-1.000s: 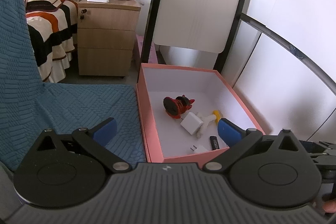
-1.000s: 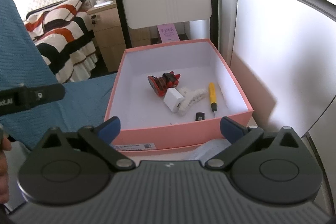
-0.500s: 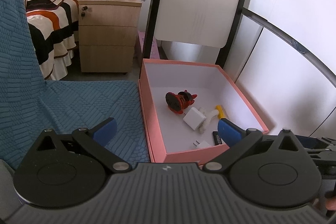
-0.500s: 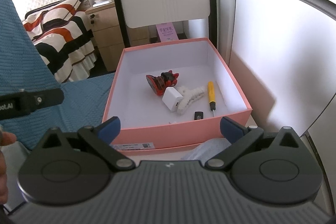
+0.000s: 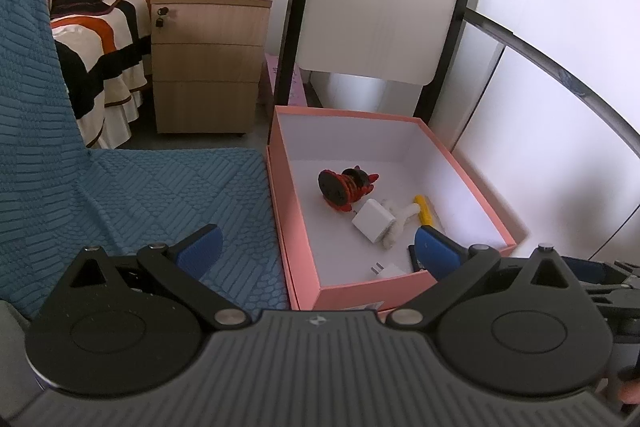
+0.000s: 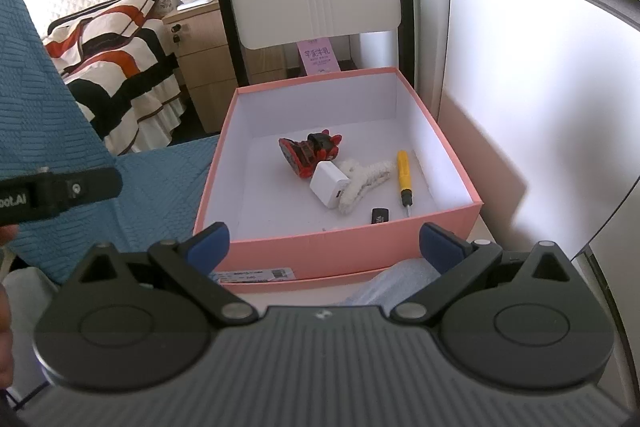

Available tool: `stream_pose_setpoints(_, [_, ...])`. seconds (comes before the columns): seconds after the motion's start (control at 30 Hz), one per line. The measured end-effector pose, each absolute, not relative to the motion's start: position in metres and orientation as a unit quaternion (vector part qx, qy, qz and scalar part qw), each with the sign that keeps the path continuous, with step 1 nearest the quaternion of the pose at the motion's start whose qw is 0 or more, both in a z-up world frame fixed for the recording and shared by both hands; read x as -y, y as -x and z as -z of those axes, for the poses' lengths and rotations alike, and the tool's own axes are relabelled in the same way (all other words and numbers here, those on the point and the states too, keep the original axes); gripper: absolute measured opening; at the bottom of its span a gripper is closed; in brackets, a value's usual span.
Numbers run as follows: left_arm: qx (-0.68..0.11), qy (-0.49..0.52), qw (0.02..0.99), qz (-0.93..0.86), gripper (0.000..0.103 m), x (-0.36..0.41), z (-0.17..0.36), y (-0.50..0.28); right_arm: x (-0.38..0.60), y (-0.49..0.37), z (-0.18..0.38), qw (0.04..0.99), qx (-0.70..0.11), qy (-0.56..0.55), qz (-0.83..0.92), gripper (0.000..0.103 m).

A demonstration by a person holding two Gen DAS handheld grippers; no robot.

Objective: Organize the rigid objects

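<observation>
Small hard objects lie clustered in the open pink cardboard box, toward its right half: a ribbed red-and-black plastic toy, a smooth white cube charger touching a nubbly white clip, a slim yellow-handled screwdriver at the right, and a little black stick nearest the front wall. What sits behind that wall is hard to tell. Both the left gripper and the right gripper hover empty at the near side, jaws spread wide. I'd say the task looks nearly finished; any further reach should clear the thin box rim. Left of it lies a quilted teal cloth.
</observation>
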State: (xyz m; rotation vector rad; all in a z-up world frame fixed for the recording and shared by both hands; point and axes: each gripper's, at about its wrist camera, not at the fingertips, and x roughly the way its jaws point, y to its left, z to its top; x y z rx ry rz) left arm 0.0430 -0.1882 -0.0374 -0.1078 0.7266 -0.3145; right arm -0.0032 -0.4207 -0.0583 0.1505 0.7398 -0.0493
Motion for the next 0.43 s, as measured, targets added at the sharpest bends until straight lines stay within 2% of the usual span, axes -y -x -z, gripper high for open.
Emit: stream_pose_setpoints(0.43, [-0.349, 0.051, 0.923, 0.156, 0.103, 0.1859, 0.0391, -0.0413, 0.4213, 0.0011, 0.0601, 0.928, -0.366, -0.071, 0.025, 0.103])
